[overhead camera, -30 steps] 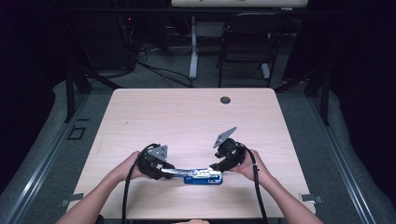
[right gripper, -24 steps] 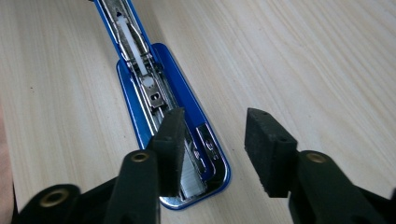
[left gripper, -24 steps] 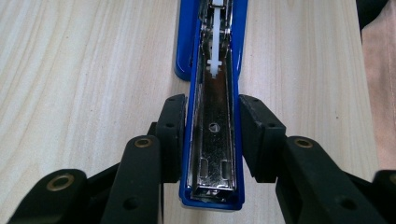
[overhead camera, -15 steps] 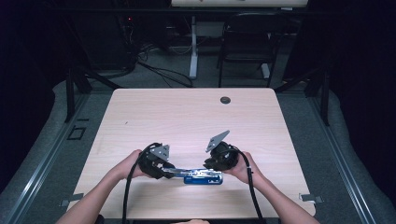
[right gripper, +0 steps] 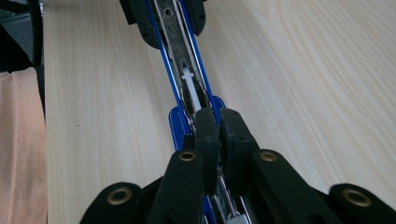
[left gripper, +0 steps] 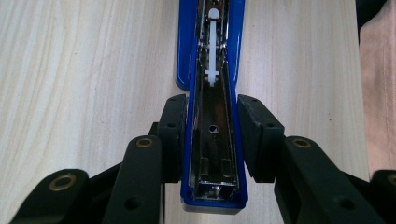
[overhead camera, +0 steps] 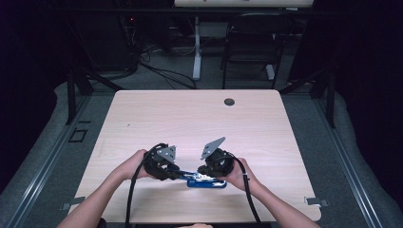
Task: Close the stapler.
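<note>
A blue stapler [overhead camera: 206, 182] is seen lying opened out flat near the near edge of the wooden table [overhead camera: 199, 118], between the two hands. In the left gripper view, the left gripper [left gripper: 208, 123] is clamped across the stapler's blue body at one end, one pad on each side wall, with the bare metal staple channel [left gripper: 212, 140] and its white pusher [left gripper: 213, 56] exposed and running away from the camera. In the right gripper view, the right gripper [right gripper: 217, 126] has just been closing; its jaws are now drawn narrow, almost together, over the thin metal part at the stapler's other end, and what exactly is pinched there cannot be made out. The step in hand is judged to be opening or servicing the magazine, one end held fixed while the other is worked. For this to go well, the left clamp should be kept firm and still, square to the side walls, so the body is not allowed to twist or slide on the table; any pull by the right gripper should be kept in line with the channel, since a sideways pull could bend the thin rail. In the high view, both forearms are brought in from the near edge, and both grippers are tilted down and inward, facing each other.
</note>
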{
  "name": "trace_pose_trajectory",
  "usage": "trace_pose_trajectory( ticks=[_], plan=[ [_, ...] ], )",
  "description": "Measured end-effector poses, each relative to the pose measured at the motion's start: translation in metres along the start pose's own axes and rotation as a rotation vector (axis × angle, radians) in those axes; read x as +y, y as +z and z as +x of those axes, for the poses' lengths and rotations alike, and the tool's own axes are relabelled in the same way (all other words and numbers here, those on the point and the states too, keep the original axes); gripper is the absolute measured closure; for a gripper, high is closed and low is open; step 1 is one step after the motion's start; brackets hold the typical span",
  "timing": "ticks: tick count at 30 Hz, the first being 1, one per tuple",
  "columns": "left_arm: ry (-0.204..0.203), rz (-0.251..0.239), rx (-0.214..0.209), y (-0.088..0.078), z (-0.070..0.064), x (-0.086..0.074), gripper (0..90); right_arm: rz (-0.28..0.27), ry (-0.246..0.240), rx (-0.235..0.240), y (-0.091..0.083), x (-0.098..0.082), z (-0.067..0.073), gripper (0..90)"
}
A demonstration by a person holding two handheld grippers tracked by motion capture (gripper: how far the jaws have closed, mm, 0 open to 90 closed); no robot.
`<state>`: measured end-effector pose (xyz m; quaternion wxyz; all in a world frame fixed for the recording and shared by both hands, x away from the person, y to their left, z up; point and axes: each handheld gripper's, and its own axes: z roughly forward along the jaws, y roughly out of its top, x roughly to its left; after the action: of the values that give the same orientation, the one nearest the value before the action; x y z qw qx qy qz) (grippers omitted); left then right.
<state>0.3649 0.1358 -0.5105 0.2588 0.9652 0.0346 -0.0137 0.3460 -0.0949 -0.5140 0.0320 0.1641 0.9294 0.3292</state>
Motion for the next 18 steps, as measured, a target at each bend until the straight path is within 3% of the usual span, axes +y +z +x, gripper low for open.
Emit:
trace_pose_trajectory(
  ticks=[2, 4, 5, 7, 8, 10, 11, 18],
  plan=[
    [0.004, 0.010, -0.021, -0.002, 0.001, 0.002, 64.9, -0.002, -0.010, 0.002, 0.004, 0.002, 0.003, 87.0],
    [0.007, 0.006, 0.007, -0.001, 0.000, 0.004, 64.9, -0.005, -0.018, 0.002, 0.007, 0.005, 0.005, 87.0],
    [0.009, 0.018, -0.023, -0.002, 0.001, 0.005, 65.0, -0.003, -0.021, 0.004, 0.008, 0.005, 0.006, 87.0],
    [0.008, 0.019, -0.023, -0.003, 0.001, 0.006, 65.0, -0.012, -0.025, 0.002, 0.011, 0.007, 0.007, 86.9],
    [0.007, 0.014, -0.003, -0.002, 0.000, 0.006, 65.0, -0.019, -0.026, 0.005, 0.012, 0.008, 0.007, 86.8],
    [0.010, 0.014, -0.001, -0.002, 0.000, 0.007, 65.1, -0.023, -0.024, 0.006, 0.015, 0.009, 0.007, 86.7],
    [0.011, 0.024, -0.024, -0.003, 0.001, 0.008, 65.1, -0.026, -0.026, 0.006, 0.016, 0.010, 0.007, 86.7],
    [0.009, 0.031, -0.008, -0.005, -0.001, 0.010, 64.7, -0.032, -0.050, 0.013, 0.029, 0.017, 0.012, 85.2]
  ],
)
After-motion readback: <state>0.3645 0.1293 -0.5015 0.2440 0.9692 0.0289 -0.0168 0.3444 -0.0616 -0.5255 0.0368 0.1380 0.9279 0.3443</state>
